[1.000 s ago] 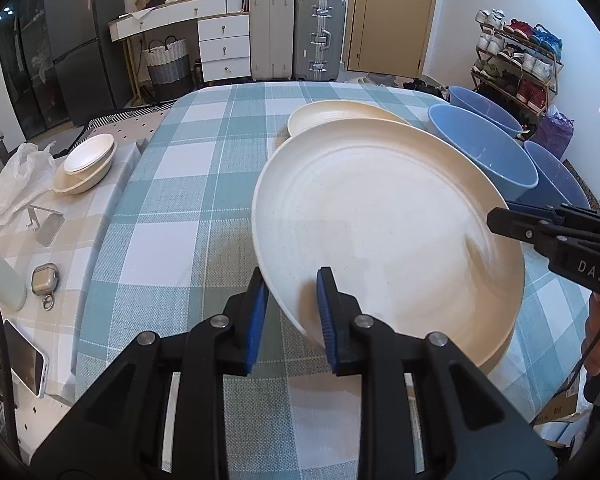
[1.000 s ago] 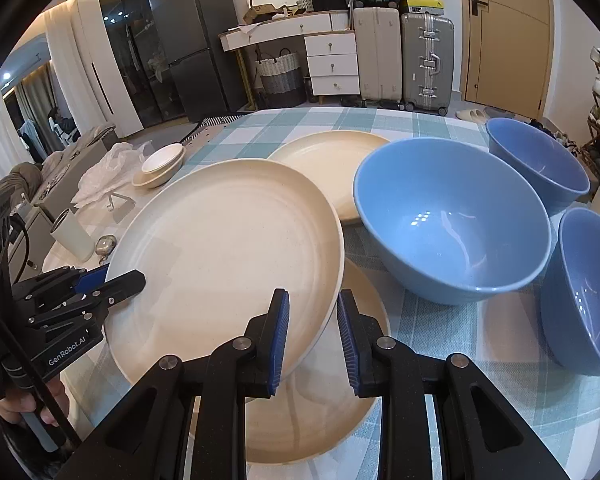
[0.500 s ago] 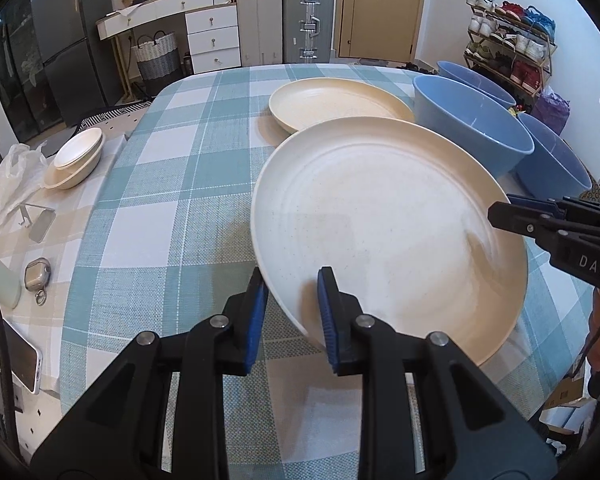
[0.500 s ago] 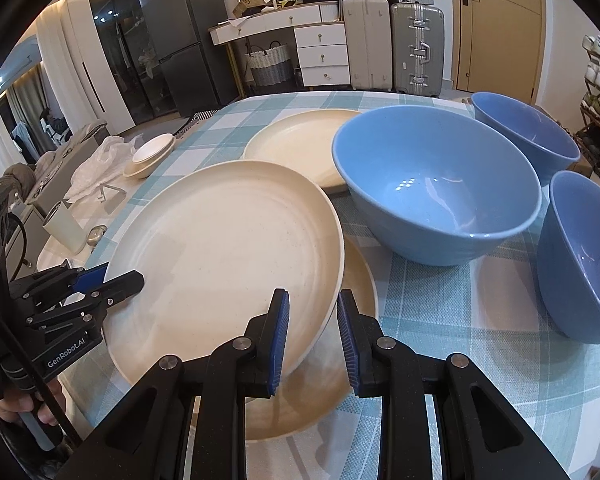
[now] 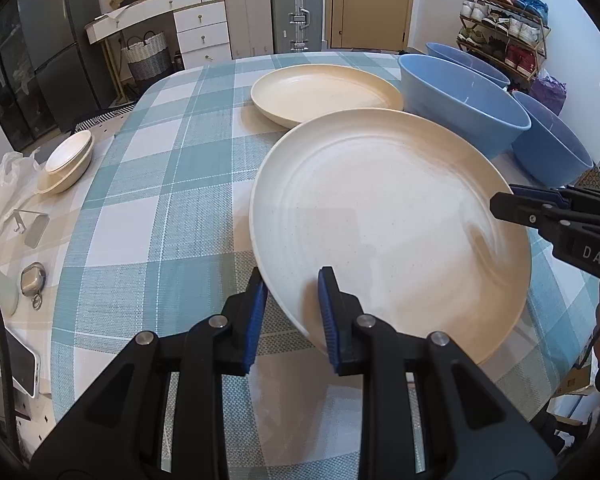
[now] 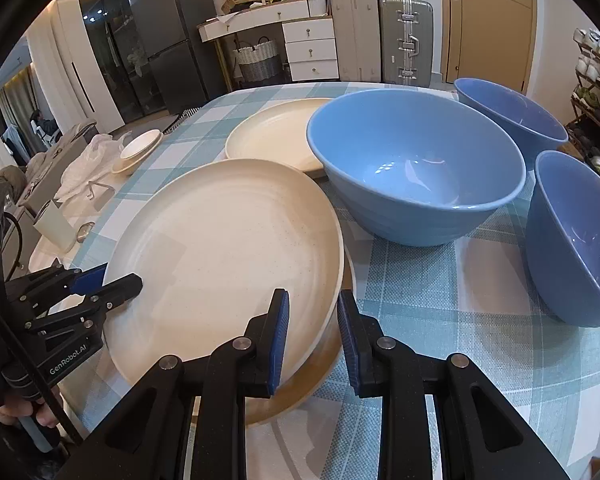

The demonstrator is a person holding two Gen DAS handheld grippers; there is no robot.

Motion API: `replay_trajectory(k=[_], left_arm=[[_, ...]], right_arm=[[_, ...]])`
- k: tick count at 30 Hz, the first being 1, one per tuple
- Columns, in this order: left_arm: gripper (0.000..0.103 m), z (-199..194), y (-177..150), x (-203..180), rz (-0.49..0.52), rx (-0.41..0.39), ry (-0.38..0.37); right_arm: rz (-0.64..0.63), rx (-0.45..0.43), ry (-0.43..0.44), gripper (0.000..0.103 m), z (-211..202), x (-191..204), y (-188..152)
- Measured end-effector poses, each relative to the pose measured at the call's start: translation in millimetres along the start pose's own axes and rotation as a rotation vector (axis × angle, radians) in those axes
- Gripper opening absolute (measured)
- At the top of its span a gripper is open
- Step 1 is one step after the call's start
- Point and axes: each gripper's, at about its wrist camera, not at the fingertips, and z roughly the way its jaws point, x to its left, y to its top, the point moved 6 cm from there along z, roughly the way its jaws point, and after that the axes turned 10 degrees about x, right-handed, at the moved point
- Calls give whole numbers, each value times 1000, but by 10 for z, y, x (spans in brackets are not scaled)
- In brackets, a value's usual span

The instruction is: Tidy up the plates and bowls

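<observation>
Over a checked tablecloth (image 5: 148, 216), a cream plate (image 5: 380, 216) is held level (both pairs of fingers clamped on opposite rims) by the left gripper (image 5: 292, 312) and right gripper (image 6: 312, 332), directly above a second plate (image 6: 324, 372).

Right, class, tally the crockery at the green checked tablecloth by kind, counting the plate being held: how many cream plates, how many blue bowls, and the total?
Cream plates: 3 (held plate, plate beneath it, far plate)
Blue bowls: 3 (middle bowl, far bowl, near bowl)
Total: 6
</observation>
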Motion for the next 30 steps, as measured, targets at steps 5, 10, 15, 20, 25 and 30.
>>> replay_trajectory(k=[5, 10, 15, 20, 25, 30], left_arm=[[23, 81, 1, -26, 12, 13, 10], [23, 91, -18, -56, 28, 11, 35], [25, 97, -30, -80, 40, 15, 46], [30, 99, -45, -117, 50, 17, 54], [35, 110, -44, -125, 53, 20, 45], [36, 120, -46, -124, 53, 23, 38]], right_arm=[[-2, 5, -16, 26, 31, 2, -18], [-6, 11, -29, 26, 65, 17, -42], [-5, 19, -37, 26, 113, 64, -52], [-7, 16, -44, 26, 125, 75, -51], [-14, 16, -58, 26, 140, 68, -64], [-25, 12, -65, 27, 134, 64, -95]])
